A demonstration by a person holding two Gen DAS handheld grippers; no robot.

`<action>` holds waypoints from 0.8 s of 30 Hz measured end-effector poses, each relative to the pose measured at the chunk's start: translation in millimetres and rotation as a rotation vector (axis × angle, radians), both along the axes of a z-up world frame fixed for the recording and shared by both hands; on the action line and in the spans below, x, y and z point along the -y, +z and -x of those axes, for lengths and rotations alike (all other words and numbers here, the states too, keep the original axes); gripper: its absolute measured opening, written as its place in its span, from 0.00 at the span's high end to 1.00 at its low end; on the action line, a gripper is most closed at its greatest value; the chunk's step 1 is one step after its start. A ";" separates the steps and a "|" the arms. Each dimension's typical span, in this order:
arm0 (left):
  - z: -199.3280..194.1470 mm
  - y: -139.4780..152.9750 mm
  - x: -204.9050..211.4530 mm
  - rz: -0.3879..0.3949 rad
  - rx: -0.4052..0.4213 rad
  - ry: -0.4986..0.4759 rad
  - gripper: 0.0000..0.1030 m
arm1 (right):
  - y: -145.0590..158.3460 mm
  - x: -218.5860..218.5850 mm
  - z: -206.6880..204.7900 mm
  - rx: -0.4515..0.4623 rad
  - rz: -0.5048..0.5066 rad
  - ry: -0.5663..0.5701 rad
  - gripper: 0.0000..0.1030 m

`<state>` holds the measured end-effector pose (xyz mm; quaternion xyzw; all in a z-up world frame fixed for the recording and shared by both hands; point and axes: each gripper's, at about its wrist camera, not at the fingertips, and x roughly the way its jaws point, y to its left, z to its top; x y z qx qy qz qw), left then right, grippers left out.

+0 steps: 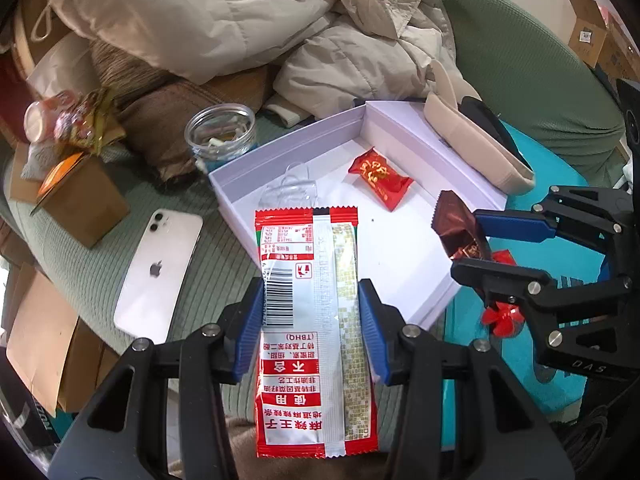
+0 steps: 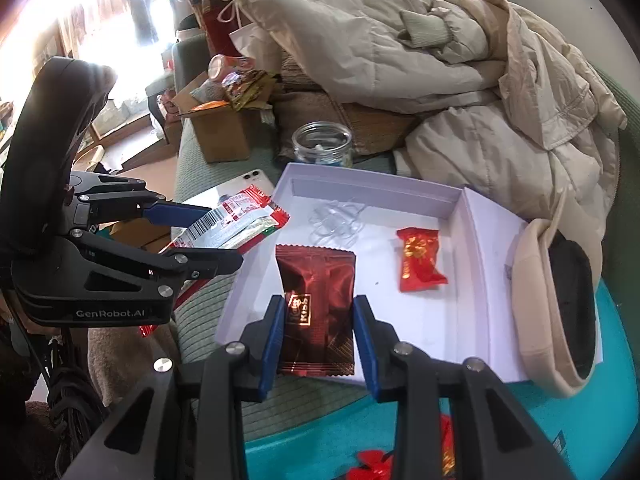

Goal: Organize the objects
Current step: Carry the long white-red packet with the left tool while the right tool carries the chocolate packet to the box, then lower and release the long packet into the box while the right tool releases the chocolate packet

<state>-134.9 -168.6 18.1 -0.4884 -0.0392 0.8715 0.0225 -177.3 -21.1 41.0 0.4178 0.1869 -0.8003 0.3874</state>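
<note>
Pinching red snack packet (image 1: 308,320) and dark candy wrapper (image 2: 316,312) lengthwise in left tongs (image 1: 312,320) and right tongs (image 2: 316,340), white box (image 2: 400,344) lying at twelve o'clock.

The left gripper (image 1: 312,320) points steeply down, its blue pads (image 1: 250,320) clamped close. At its three o'clock, the right gripper (image 2: 316,332) tilts alike, also clamped.

A green ribbed cushion (image 1: 224,256) holds everything. On it lie a white phone (image 1: 158,272), a glass jar (image 1: 220,132), a brown box (image 1: 86,200), a white tray (image 1: 400,248), a blue cloth (image 1: 560,184) and big cream coats (image 1: 200,20).
</note>
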 end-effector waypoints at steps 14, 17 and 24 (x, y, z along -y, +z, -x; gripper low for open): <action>51.1 -13.8 -19.0 0.031 0.032 -0.066 0.57 | -8.8 -12.2 50.4 -0.003 0.000 -0.049 0.67; 59.2 -17.1 -21.7 0.036 0.040 -0.070 0.57 | -12.7 -12.8 58.0 -0.003 -0.004 -0.053 0.67; 73.7 -27.8 -22.3 0.037 0.064 -0.078 0.57 | -25.7 -12.5 75.4 0.017 -0.014 -0.065 0.67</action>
